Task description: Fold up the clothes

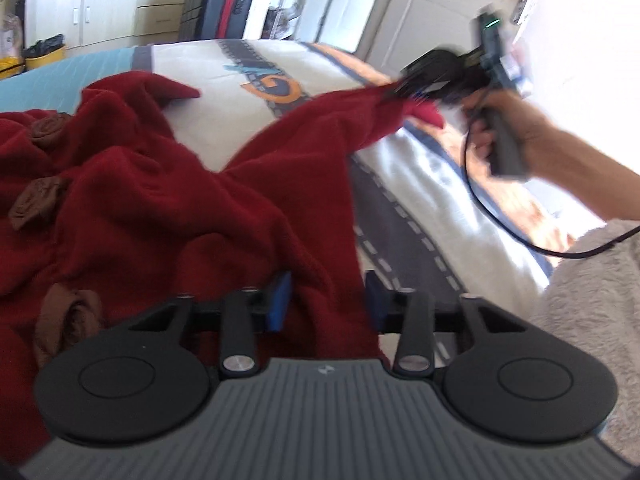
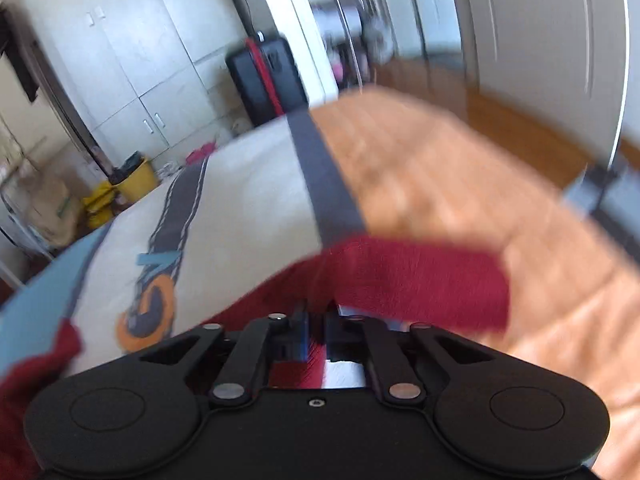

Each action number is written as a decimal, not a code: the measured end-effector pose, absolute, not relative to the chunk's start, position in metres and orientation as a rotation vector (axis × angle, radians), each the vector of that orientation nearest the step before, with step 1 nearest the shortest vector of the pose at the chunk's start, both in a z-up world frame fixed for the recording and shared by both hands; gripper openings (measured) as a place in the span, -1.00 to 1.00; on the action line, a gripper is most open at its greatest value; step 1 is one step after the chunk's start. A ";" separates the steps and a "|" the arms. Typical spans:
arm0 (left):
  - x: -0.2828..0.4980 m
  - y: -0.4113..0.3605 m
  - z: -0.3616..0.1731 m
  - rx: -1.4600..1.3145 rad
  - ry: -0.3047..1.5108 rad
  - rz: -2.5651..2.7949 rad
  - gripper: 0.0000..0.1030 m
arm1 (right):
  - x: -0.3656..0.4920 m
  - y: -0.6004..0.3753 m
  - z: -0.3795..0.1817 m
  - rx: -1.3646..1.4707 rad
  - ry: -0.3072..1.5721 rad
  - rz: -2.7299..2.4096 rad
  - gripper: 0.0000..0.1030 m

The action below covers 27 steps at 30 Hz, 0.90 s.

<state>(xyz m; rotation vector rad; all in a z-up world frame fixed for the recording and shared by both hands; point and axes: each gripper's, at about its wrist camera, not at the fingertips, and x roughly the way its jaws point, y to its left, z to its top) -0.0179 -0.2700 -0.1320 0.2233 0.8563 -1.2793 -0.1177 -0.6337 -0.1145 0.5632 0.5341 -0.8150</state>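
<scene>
On the bed (image 1: 400, 184), a dark red garment (image 1: 168, 184) lies crumpled, most of it heaped to the left; one edge stretches up and rightward, taut, to the right tool (image 1: 400, 88), whose jaws are clamped together on that cloth; the left tool (image 1: 328, 300) sits low at the garment's near edge, jaws apart with fabric between them, not yet pinched; that near hem probably wants the left tool's grip.

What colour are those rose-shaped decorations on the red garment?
Brown. The fabric rosettes sit on the dark red garment, clearest in the left wrist view.
</scene>
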 end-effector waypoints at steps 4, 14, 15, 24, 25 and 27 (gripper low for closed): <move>-0.013 -0.263 -0.129 0.146 0.971 -1.306 -0.43 | -0.166 -0.628 -0.052 0.522 0.304 -0.916 -0.88; -0.010 -0.253 -0.123 0.164 1.030 -1.282 -0.35 | -0.177 -0.670 -0.127 0.615 0.588 -1.141 -0.15; -0.007 -0.251 -0.119 0.152 1.021 -1.277 -0.34 | -0.182 -0.671 -0.123 0.647 0.571 -1.160 -0.07; 0.050 -0.200 -0.072 0.053 0.862 -1.084 -0.20 | -0.167 -0.611 -0.054 0.577 0.483 -1.043 0.00; 0.058 -0.195 -0.071 0.034 0.864 -1.058 -0.20 | -0.162 -0.601 -0.044 0.524 0.481 -1.027 0.11; 0.074 -0.186 -0.070 -0.002 0.867 -1.007 -0.20 | -0.153 -0.586 -0.027 0.437 0.476 -1.038 0.43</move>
